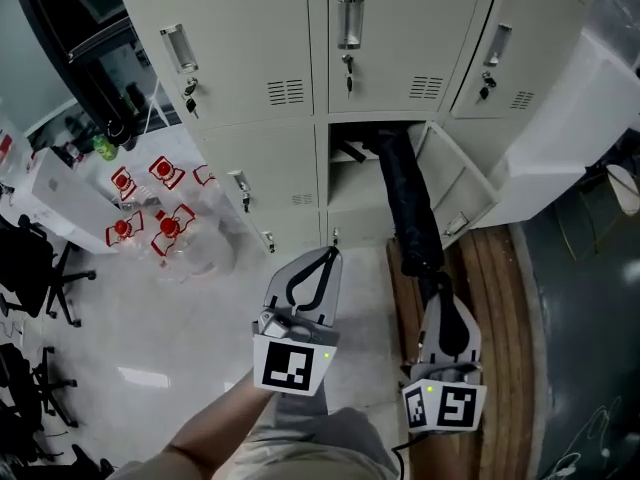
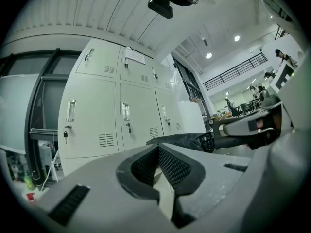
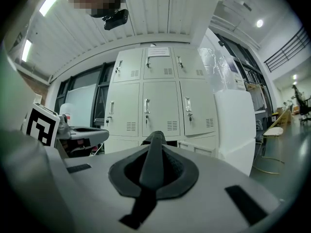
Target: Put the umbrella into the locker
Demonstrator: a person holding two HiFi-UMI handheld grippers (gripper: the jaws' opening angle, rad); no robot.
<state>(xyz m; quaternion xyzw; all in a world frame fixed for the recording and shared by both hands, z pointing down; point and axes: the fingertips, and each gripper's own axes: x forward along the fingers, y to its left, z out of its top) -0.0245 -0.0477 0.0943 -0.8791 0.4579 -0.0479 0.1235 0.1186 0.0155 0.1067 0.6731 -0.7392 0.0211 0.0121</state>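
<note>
A black folded umbrella (image 1: 411,208) reaches from my right gripper (image 1: 438,288) up into the open lower locker (image 1: 350,173), its far end inside the compartment. The locker's door (image 1: 455,183) stands swung out to the right. My right gripper (image 3: 153,157) is shut on the umbrella's handle (image 3: 154,147), which runs out between the jaws. My left gripper (image 1: 331,258) hovers left of the umbrella, in front of the locker, shut with nothing in it. In the left gripper view the pads (image 2: 167,166) meet at the tips and the umbrella (image 2: 182,140) lies beyond them.
Rows of shut grey lockers (image 1: 375,38) with keys fill the wall. Clear bottles with red labels (image 1: 160,223) stand on the floor at left, beyond them black chairs (image 1: 25,268). A wooden platform (image 1: 500,298) and a white cabinet (image 1: 570,143) lie to the right.
</note>
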